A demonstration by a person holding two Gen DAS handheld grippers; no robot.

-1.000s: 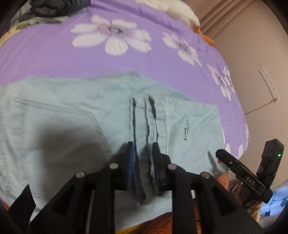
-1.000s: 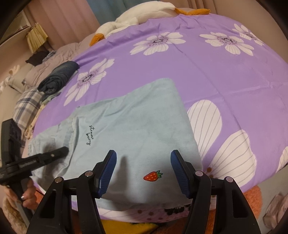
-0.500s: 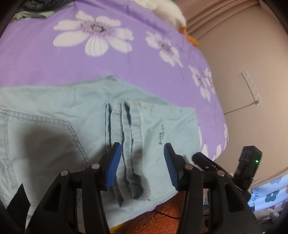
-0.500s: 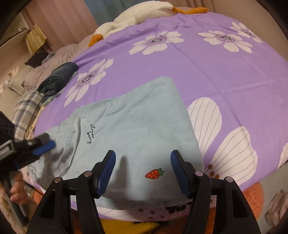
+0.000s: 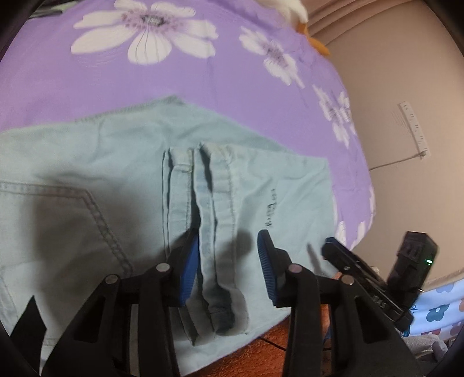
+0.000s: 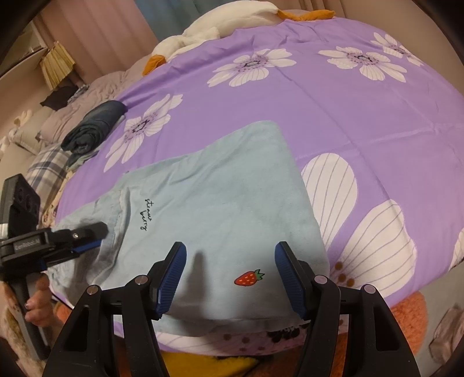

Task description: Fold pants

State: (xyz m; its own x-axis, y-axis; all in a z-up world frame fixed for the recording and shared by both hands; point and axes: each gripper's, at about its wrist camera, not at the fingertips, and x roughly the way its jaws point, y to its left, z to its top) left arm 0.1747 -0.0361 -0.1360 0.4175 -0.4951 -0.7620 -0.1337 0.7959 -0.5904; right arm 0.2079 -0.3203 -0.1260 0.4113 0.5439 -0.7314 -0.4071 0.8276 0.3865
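Since a second ago the left gripper [image 5: 229,269] has let go of the stacked hem folds it was pinching and shifted along the near edge of the pants [image 5: 95,188], so that the right gripper [image 5: 348,261] now shows closer at the lower right of the left wrist view. Its jaws stand part open and are closing at this moment, with one ridge of folded hem [image 5: 216,232] lying between the blue pads; the left pad sits right against the fabric, while the right pad stands clear of it.

Pale blue denim, the pants lie flat on a bed covered by a purple sheet [image 6: 333,121] printed with large white flowers, at the sheet's near edge. Small dark script stitched on the cloth [image 6: 146,214] and a red strawberry patch [image 6: 248,277] show in the right wrist view.

Poised over the near edge of the pants, the right gripper [image 6: 230,279] has its jaws wide, nothing held, the strawberry patch lying between and below the pads. In that same view the left gripper [image 6: 87,240] reaches in from the left over the cuff end, with a person's fingers [image 6: 37,307] wrapped round its handle.

A rolled dark garment [image 6: 95,127] lies well apart at the far left of the bed, near plaid bedding [image 6: 46,171]. A white and orange plush toy [image 6: 220,26] rests at the head of the bed. Orange fabric [image 6: 409,322] shows below the bed's near edge.
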